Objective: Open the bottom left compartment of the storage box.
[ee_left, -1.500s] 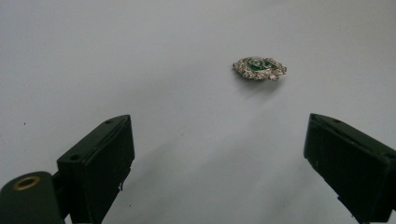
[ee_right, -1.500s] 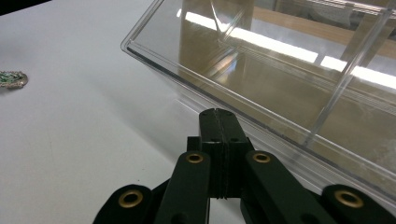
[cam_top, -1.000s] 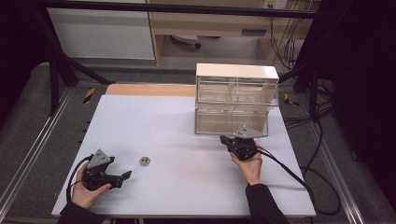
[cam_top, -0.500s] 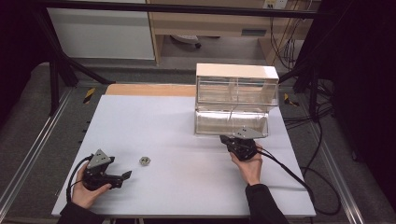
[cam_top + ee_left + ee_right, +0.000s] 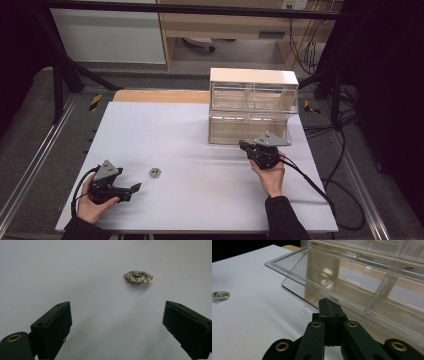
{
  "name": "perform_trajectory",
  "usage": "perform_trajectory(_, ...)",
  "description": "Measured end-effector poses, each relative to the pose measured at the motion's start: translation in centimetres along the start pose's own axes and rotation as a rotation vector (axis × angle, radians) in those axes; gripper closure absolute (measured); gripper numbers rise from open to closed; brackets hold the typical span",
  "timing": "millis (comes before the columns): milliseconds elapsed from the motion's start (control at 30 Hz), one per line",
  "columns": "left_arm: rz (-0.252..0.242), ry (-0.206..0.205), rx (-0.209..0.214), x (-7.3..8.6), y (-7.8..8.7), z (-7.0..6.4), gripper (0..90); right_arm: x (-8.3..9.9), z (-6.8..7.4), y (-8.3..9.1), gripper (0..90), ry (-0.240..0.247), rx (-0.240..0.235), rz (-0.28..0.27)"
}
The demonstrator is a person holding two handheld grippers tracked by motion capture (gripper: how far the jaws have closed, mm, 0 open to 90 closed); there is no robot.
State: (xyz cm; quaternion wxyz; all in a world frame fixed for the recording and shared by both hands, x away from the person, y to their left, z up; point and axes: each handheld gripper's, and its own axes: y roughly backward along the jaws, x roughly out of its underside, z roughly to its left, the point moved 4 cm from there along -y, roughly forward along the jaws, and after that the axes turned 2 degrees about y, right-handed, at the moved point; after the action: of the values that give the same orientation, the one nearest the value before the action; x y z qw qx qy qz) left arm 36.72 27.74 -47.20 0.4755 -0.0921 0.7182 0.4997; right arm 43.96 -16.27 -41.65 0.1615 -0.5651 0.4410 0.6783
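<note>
- Since a second ago, the bottom drawer (image 5: 248, 131) of the clear box (image 5: 252, 106) has come out and tipped toward the person; the right gripper (image 5: 245, 146) has pulled back a little with it.
- The right gripper has its jaws squeezed tight together, right at the front edge of the drawer (image 5: 342, 293). I cannot tell for sure if the edge is pinched between them.
- The right hand (image 5: 270, 172) reaches forward, arm nearly straight up the table (image 5: 165, 125), holding its gripper low in front of the box.
- The left hand (image 5: 92, 200) stays near the front left corner of the table, wrapped around its tool from below.
- The left gripper (image 5: 134, 189) has its jaws spread wide apart and holds nothing. It points to the right, low over the table.
- A small sparkly brooch (image 5: 155, 172) with a green middle lies flat on the table, near the left gripper, just ahead of it and not touching.
- In the left gripper view the brooch (image 5: 138, 277) sits beyond the open jaws, a bit to the right.
- The brooch (image 5: 220, 295) is well apart from the drawer.
</note>
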Motion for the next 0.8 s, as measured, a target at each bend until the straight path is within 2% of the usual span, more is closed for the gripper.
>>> perform_trajectory(800, 0.003, -0.008, -0.007, -0.1, 0.0, -0.1, 8.2, -1.2, -1.0, 0.6, 90.0, -0.007, 0.007, -0.011)
